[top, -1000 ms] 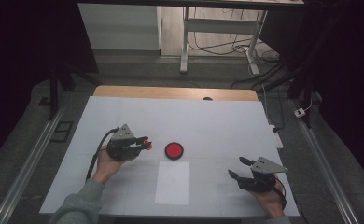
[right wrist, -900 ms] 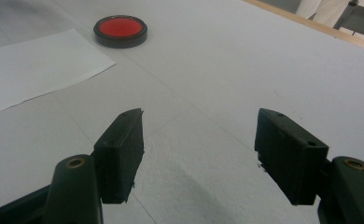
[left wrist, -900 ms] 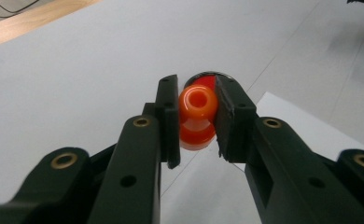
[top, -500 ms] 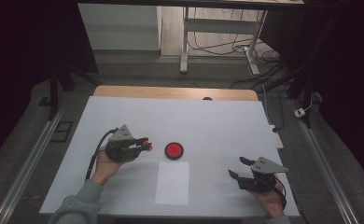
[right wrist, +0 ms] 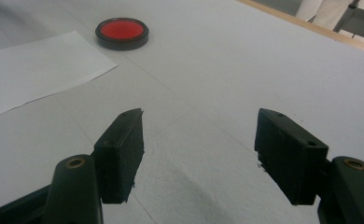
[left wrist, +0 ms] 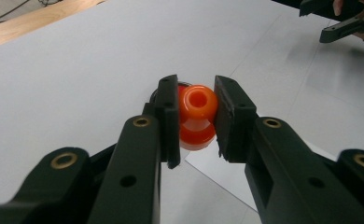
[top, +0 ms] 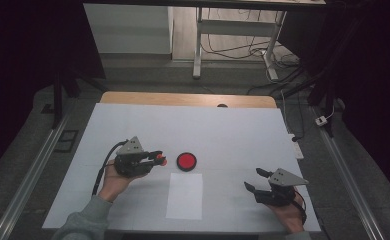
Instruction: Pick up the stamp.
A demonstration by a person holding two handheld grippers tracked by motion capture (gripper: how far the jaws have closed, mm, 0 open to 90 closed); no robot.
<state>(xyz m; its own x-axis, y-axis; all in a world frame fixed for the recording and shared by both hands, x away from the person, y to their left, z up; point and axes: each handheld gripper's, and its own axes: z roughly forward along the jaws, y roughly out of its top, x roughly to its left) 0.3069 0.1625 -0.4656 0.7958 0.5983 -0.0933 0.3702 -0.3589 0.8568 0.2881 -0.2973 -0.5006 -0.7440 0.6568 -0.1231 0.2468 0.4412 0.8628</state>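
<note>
Orange spool-shaped rubber piece (left wrist: 197, 114) sits clamped in your left gripper (left wrist: 196, 109); your right gripper (right wrist: 199, 140) (well apart) gapes wide, holding nothing.

Each hand-held gripper was black. The left hand-held gripper (top: 158, 158) carried a grey three-cornered plate on top, and a black cable looped from its near side. The right hand-held gripper (top: 255, 180) bore the same grey plate. Close up, the jaws were flat black blocks on angular arms set with brass-coloured rivets. A grey-green sleeve (top: 85, 220) covered the left forearm.
</note>
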